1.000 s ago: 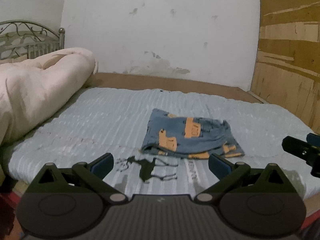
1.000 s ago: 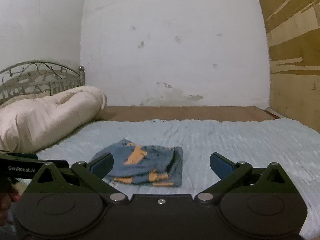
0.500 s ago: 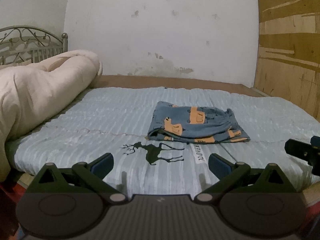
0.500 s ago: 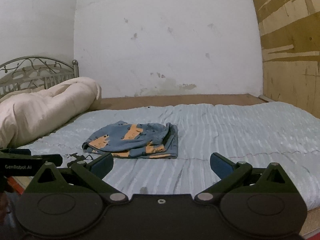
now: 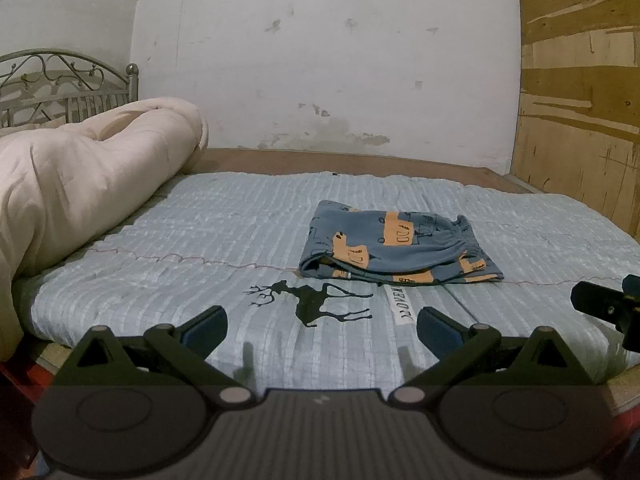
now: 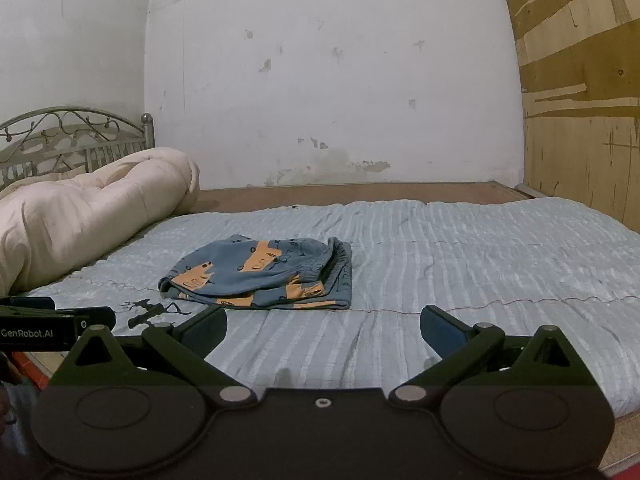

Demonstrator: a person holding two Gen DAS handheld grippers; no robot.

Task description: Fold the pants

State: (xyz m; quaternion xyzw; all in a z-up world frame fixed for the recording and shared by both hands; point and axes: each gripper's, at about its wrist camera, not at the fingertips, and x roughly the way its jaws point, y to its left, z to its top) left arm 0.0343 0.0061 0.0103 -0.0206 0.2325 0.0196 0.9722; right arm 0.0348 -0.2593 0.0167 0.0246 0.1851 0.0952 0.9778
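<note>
While the folded pants (image 5: 398, 250) lay on the bed (image 5: 208, 236), both tools were clear of them. Left tool (image 5: 322, 328) and right tool (image 6: 323, 328) stood open, empty.

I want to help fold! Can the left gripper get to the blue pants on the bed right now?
Probably yes. The left gripper is open and empty, and only bare bedspread lies between it and the folded pants.
</note>
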